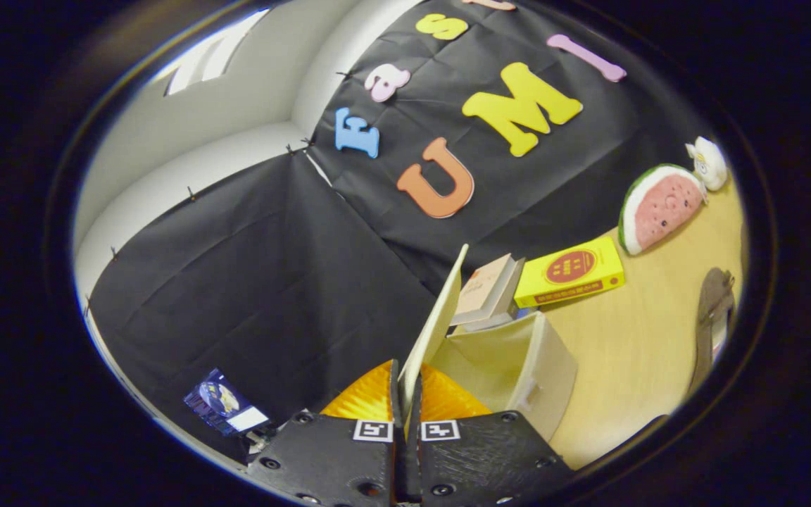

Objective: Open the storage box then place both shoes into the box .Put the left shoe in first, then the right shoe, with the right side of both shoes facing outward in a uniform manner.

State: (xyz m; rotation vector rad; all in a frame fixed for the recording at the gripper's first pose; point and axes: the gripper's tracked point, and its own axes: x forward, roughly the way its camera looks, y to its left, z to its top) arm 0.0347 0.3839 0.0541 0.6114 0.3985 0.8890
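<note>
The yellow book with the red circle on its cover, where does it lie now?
In the gripper view the yellow book lies on the wooden table, beyond the fingers, between the leaning pale books and the watermelon-slice plush toy.

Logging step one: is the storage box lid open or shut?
Open: the lid stands raised off the storage box, its edge pinched between the gripper jaws.

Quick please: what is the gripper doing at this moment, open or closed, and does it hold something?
Gripper: closed on the raised lid of the storage box, both fingers pinching its edge.
</note>
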